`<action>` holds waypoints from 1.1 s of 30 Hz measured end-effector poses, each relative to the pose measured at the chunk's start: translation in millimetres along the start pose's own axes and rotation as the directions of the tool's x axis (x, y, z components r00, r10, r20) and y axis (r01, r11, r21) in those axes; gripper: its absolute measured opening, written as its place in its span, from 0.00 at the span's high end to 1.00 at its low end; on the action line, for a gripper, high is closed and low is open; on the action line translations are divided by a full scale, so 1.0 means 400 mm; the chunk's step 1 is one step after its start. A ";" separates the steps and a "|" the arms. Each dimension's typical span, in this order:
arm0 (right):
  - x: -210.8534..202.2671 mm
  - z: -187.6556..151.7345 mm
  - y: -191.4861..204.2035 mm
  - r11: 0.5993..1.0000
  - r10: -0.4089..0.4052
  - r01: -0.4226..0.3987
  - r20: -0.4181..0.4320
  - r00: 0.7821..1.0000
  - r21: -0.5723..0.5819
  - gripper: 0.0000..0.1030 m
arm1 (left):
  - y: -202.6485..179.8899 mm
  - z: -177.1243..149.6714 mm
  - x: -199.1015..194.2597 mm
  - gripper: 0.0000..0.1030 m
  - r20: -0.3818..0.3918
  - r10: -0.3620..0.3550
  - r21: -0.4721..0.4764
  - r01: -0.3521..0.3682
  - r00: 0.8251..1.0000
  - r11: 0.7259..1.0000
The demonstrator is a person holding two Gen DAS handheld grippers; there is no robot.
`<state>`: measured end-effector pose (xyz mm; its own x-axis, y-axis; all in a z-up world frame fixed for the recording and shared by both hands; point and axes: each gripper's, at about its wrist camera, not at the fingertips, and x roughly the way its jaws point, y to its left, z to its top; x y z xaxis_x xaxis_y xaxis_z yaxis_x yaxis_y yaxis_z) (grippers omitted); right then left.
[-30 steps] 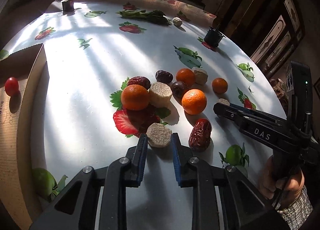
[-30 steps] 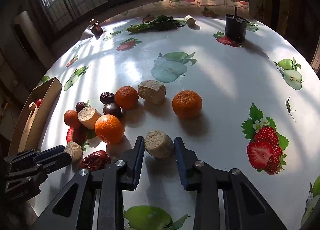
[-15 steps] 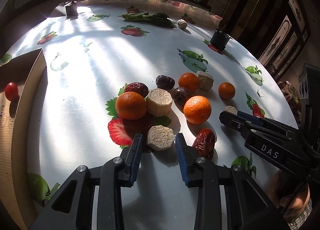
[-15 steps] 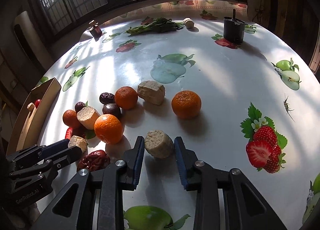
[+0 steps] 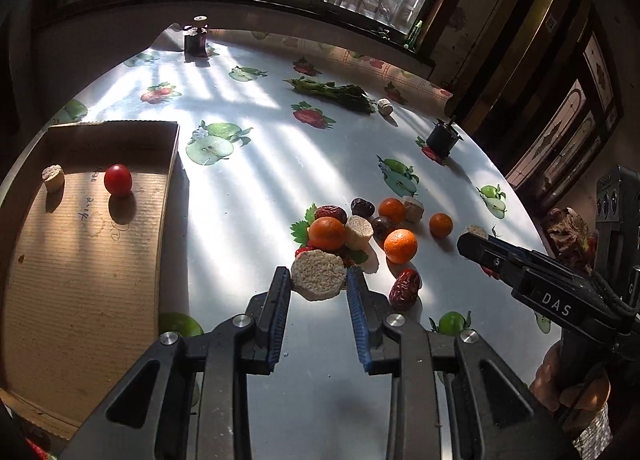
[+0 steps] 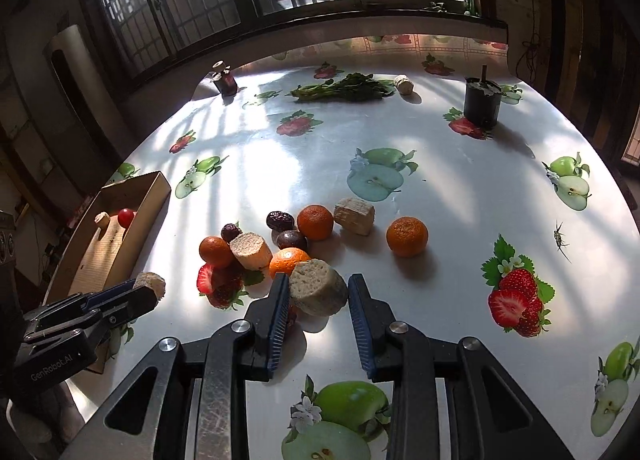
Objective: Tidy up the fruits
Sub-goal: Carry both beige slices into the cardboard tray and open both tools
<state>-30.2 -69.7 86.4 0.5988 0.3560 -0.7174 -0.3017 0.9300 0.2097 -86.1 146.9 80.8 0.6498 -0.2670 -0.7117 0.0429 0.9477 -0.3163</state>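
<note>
Two pale chunks are clamped, one in each gripper, left (image 5: 319,284) and right (image 6: 319,292); shallow tip grips could let either drop onto the worktop (image 6: 460,163).

Left claw (image 5: 319,284) clamped, right claw (image 6: 319,292) clamped — both angled down

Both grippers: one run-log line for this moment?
left gripper: shut on beige chunk | right gripper: shut on second beige chunk | cardboard box: tomato, cork piece
</note>
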 end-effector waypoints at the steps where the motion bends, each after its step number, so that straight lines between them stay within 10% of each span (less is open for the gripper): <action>1: -0.010 0.008 0.028 1.000 0.019 -0.019 0.007 1.000 -0.016 0.69 | 0.027 0.008 -0.027 0.73 0.017 0.014 -0.010 -0.013 1.000 1.000; 13: 0.123 0.089 0.460 0.942 0.284 -0.297 -0.095 0.954 -0.159 0.68 | 0.447 0.090 -0.080 0.73 -0.010 0.240 -0.214 -0.237 0.971 0.948; 33: 0.446 0.084 0.641 0.953 0.176 -0.236 -0.289 0.941 -0.188 0.68 | 0.602 0.154 0.055 0.72 -0.204 0.291 -0.283 -0.341 0.935 0.897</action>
<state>24.1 235.2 34.4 0.2956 0.4722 -0.8305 -0.5686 0.7855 0.2442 -14.7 379.8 27.6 0.4648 -0.0098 -0.8854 -0.3976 0.8911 -0.2186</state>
